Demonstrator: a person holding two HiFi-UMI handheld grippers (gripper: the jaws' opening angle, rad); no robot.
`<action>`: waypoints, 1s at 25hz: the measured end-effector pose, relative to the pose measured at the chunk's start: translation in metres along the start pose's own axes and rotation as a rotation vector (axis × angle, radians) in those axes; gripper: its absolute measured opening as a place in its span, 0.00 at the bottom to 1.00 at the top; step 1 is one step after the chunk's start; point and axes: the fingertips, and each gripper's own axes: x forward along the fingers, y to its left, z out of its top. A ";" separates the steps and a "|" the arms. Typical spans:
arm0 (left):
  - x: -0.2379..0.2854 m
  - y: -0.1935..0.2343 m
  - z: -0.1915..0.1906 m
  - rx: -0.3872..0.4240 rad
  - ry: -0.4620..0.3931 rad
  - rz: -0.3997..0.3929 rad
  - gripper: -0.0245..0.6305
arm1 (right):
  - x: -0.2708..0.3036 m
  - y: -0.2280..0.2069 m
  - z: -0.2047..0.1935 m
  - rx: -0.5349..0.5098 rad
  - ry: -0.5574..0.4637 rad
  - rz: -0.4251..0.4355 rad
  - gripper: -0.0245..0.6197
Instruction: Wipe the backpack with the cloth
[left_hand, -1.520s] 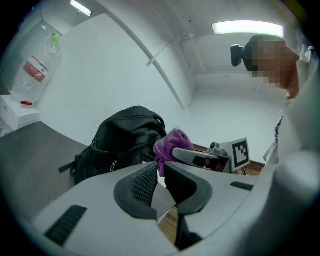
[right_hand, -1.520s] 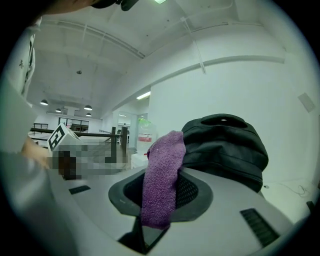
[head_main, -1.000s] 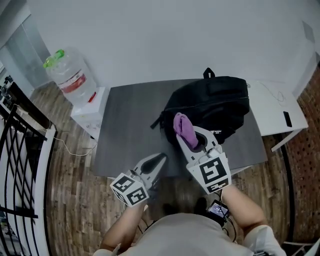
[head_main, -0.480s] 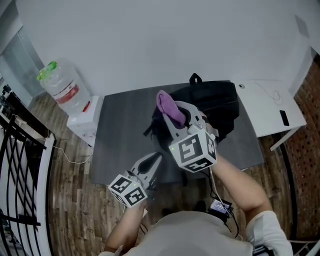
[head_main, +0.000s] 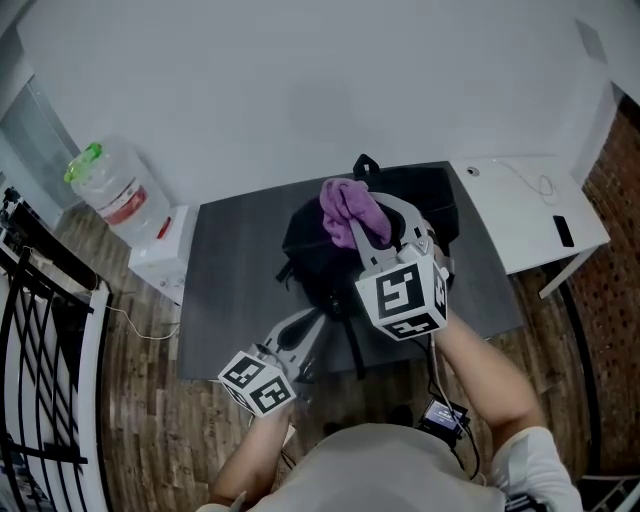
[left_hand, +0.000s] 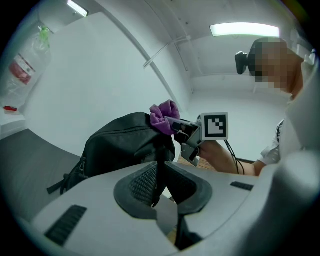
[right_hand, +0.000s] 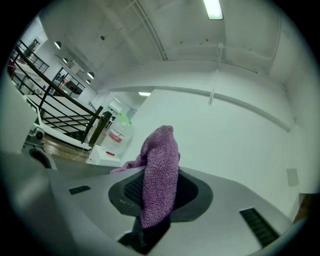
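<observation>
Backpack position: the black backpack (head_main: 312, 250) stands on the grey bench (head_main: 230, 275), towards its rear half, with straps trailing over the front edge.
Cloth position: the purple cloth (head_main: 350, 207) is bunched at the upper edge of the backpack, as the left gripper view also shows (left_hand: 162, 116).
Right gripper: the right gripper (head_main: 378, 215) reaches over the backpack from the near side. Its tongs are clamped on the cloth, which fills the gap between the pads and stands up out of them (right_hand: 160, 170).
Left gripper: the left gripper (head_main: 316, 322) sits low at the front edge of the bench. Its tongs are drawn narrow, and a thin dark strap (left_hand: 158, 172) running down from the backpack appears to be pinched between them.
Surroundings: a water bottle (head_main: 108, 185) stands left of the bench and a white table (head_main: 520, 215) adjoins it on the right.
</observation>
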 end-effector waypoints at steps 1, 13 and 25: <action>0.002 -0.001 -0.001 -0.002 0.004 -0.001 0.10 | -0.002 -0.005 -0.003 0.005 0.004 -0.012 0.18; 0.030 -0.015 -0.005 0.005 0.019 -0.027 0.10 | -0.024 -0.064 -0.040 0.040 0.042 -0.116 0.18; 0.052 -0.026 -0.009 0.010 0.033 -0.046 0.10 | -0.034 -0.121 -0.099 0.068 0.154 -0.193 0.18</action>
